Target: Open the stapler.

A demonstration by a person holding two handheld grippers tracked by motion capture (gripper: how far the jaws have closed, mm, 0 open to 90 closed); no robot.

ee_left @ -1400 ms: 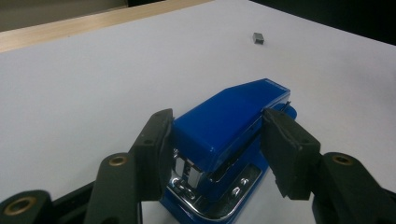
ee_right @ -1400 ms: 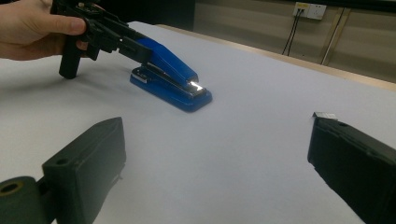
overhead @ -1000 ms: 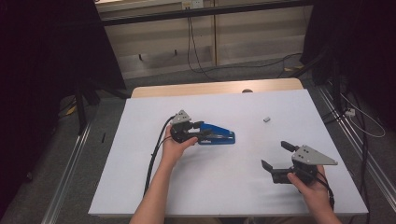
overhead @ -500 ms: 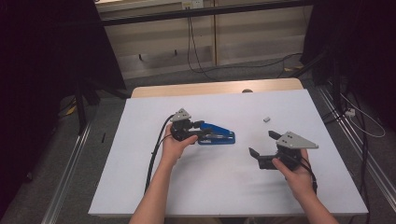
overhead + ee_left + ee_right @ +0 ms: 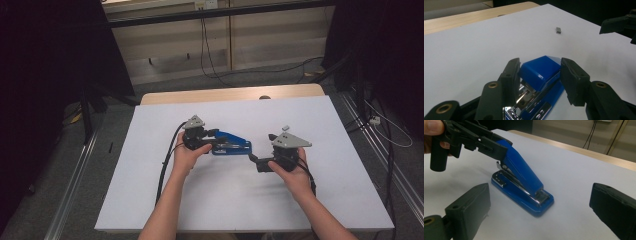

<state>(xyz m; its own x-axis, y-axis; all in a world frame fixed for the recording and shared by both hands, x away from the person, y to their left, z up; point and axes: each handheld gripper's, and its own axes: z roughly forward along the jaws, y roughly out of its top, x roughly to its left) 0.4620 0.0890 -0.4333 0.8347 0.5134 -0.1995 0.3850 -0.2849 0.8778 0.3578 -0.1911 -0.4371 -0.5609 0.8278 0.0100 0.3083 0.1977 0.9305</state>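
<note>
Both tongs are at work on the white table top (image 5: 150, 165). One pair, the left gripper (image 5: 539, 75), has its two black jaws around the lifted top arm of the shiny blue plastic stapler (image 5: 231, 145). The jaws sit close on each side of that arm. One looks like it touches and the other shows a thin gap, so I cannot tell if they squeeze it. From the right gripper view the stapler's top looks tipped up, with its flat base resting on the table. The right gripper (image 5: 539, 212) has its jaws spread wide with nothing between them. It points at the stapler's front end and is near it, not touching.

I think the step now is opening the stapler, or holding it steady while the other tongs come in. Next, the right gripper likely needs to slide closer and close on the base. A small grey block (image 5: 558, 30) lies apart on the table.
</note>
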